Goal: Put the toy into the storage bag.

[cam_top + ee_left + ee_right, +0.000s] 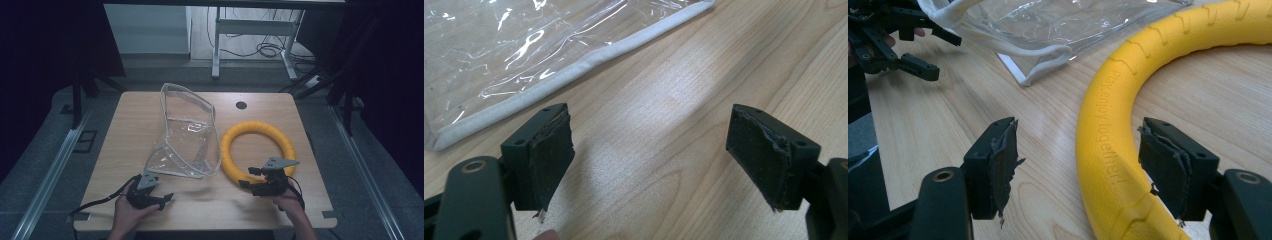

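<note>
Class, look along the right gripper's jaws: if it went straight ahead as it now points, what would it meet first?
Probably the yellow ring: the right gripper is open, and the ring's near arc already lies between its jaws.

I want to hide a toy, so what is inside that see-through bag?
The clear bag looks empty: through its plastic you see bare wooden table and shiny creases. The yellow ring lies outside, beside it. The bag's far, standing part is too glary to check fully.

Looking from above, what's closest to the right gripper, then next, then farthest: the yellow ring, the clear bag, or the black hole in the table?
1. Yellow ring: between the right gripper's open jaws.
2. Clear bag: left of the ring.
3. Black hole: near the table's far edge.
</note>
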The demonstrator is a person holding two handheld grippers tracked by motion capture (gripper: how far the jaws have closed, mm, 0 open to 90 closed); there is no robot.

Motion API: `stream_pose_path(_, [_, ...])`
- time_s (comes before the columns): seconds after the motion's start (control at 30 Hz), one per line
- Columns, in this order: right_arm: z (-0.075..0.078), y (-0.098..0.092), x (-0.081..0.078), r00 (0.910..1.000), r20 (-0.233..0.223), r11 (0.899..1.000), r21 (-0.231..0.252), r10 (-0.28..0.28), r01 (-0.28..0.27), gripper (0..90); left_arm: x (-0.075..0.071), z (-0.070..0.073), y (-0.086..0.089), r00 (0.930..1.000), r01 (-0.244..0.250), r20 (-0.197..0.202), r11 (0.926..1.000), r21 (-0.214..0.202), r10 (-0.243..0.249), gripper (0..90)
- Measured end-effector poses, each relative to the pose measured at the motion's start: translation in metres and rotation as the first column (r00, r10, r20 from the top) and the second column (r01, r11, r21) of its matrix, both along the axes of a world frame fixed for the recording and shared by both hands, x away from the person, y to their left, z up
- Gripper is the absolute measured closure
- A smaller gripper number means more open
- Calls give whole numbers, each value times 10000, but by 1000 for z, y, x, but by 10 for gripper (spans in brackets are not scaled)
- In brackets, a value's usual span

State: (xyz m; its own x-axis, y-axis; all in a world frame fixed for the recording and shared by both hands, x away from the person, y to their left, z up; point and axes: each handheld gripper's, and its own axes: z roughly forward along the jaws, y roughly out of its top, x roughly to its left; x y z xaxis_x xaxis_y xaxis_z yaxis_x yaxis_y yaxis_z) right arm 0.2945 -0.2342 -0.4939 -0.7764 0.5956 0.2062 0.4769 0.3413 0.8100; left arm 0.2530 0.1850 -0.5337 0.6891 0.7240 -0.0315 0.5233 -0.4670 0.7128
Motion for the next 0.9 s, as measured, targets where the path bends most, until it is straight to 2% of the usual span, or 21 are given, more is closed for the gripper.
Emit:
stream_pose_path(0.23, [1, -1, -2, 9997, 206, 9999, -20, -117, 117, 317, -1, 0, 0, 10000, 17, 6, 10000, -7, -17, 188])
stream_pose_path(0.4, [1, -3, -1, 9989, 331, 9991, -254, -336, 345, 311, -1, 1, 0, 10000, -10, 42, 10000, -30, 10, 188])
stream_pose_path(0.63, [2, -3, -1, 9988, 328, 9986, -366, -365, 377, 308, 0, -1, -1, 10000, 18, -19, 10000, 14, -17, 188])
stream_pose_path(0.9, [15, 0, 4, 9986, 487, 9980, -587, -215, 243, 308, -1, 1, 0, 10000, -14, 11, 10000, -23, 14, 188])
